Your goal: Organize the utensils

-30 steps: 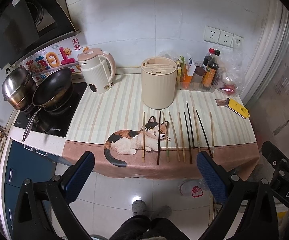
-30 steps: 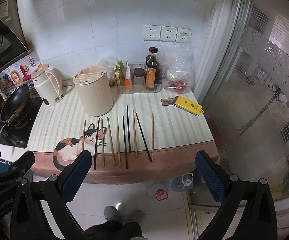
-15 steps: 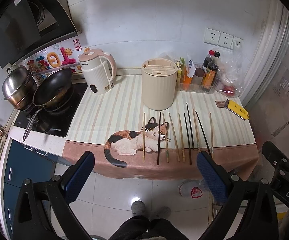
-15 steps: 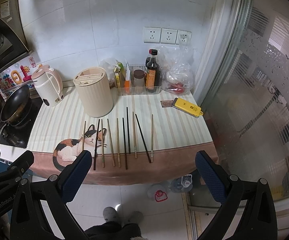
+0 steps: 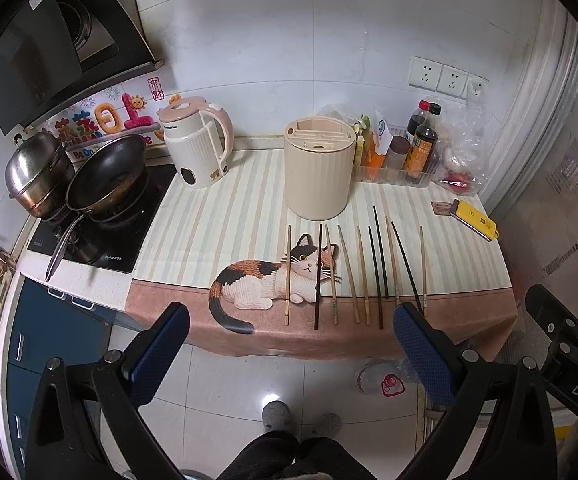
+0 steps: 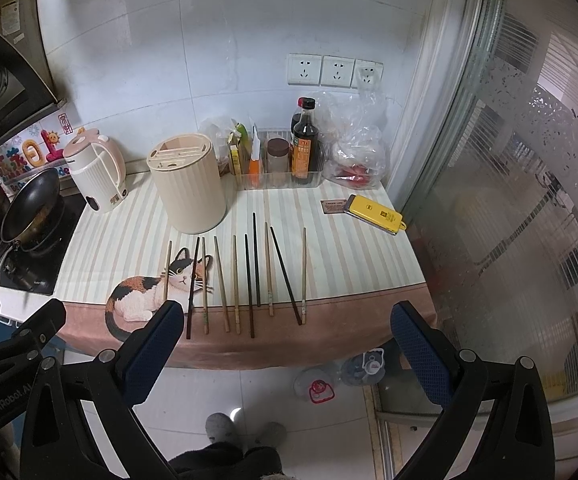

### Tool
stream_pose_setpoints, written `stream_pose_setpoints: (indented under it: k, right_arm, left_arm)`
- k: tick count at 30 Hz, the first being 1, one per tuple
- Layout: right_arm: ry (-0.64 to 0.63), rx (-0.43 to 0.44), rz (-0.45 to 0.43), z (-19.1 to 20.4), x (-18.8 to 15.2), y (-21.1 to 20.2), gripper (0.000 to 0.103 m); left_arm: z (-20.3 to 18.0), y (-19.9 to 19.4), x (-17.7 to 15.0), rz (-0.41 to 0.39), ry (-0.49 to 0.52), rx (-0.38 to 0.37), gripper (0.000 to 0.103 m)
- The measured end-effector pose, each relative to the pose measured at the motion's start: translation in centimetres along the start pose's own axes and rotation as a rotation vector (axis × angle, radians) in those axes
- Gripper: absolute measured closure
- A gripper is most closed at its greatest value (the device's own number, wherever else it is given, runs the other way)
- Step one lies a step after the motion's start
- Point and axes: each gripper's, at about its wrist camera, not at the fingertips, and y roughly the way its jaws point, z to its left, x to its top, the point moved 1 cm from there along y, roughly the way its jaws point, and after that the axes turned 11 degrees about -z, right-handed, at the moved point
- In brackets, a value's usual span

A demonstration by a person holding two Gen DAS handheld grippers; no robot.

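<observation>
Both grippers, left [image 5: 289,344] and right [image 6: 285,344], gape empty; best approach: pinch one wooden chopstick [image 6: 304,276] mid-shaft, toward the ribbed cream holder [image 6: 191,188] at eleven o'clock.

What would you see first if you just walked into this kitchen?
A row of loose chopsticks lies side by side near the counter's front edge, some crossing the big calico cat picture on the striped mat. Behind them stands a cream utensil holder, with a pink kettle to its left.

Holder [image 5: 320,172] slot contents hidden
</observation>
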Motion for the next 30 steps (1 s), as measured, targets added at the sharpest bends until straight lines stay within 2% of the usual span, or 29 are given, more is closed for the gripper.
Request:
stream_pose_setpoints:
  k: [17,20,23,27,29,30]
  right_arm:
    - [0.003,0.002,-0.003,-0.1,0.1,0.0,0.0]
    - [0.018,-0.001,-0.01,-0.4,0.3,0.3,0.0]
    - [0.041,0.01,-0.031,-1.0,0.6,1.7,0.0]
    - [0.052,0.031,-0.014,-1.5,0.6,6.1,0.0]
    - [0.062,0.051,0.012,-1.5,0.2,9.0,0.004]
    - [0.062,0.054,0.027,-1.4,-0.1,10.2,0.012]
  left_arm:
    - [-0.5,0.1,0.0,0.008,-0.014,-0.008,0.0]
    - [-1.2,0.8,0.3,-0.015,-0.015,0.001,0.0]
    - [-1.1,3.2,0.8,-0.059,-0.014,0.031,0.0]
    - [-0.7,7.7,1.2,-0.044,-0.002,0.101,0.0]
    - [-0.2,10.3,1.2,-0.024,0.003,0.127,0.0]
    - [0.0,11.6,1.2,-0.013,0.007,0.14,0.0]
